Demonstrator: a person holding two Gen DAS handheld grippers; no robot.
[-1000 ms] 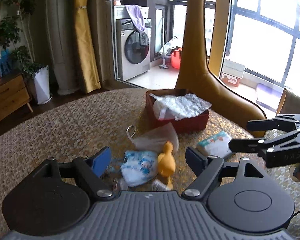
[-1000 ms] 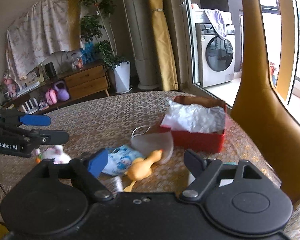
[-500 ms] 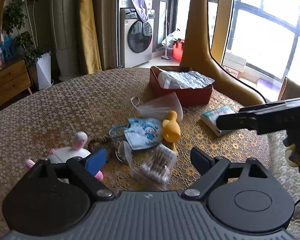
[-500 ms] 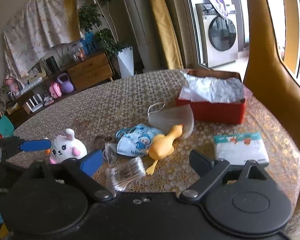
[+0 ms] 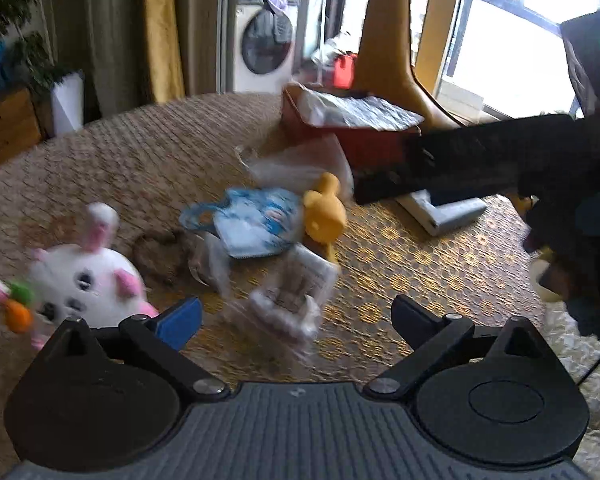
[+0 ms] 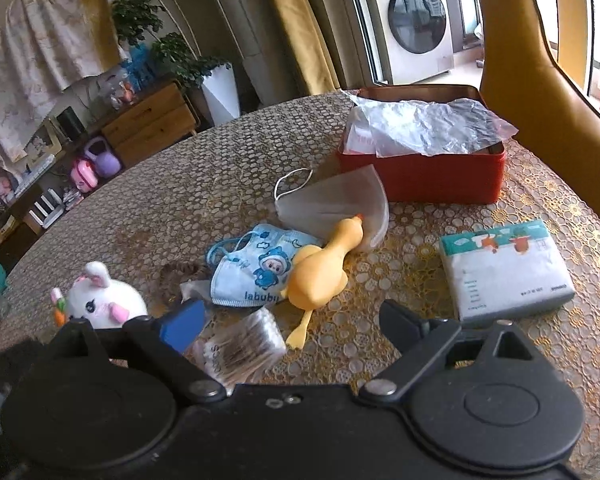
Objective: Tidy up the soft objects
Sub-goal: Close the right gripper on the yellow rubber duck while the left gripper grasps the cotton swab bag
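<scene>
Both grippers spread, holding nothing
Left gripper (image 5: pixel 296 318) and right gripper (image 6: pixel 290 326) hover over the yellow rubber duck (image 6: pixel 320 268) (beside the blue printed face mask (image 6: pixel 256 270)).

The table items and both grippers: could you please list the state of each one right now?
Left gripper: open, empty.
Right gripper: open, empty.
Red box: open, crinkled plastic inside.
Yellow duck: lying on its side.
Blue mask: lying partly folded, against the duck.
Clear mask: lying flat by the box.
Bunny toy: resting on the table.
Tissue pack: sealed, lying flat.
Cotton swab bag: lying on the table.
</scene>
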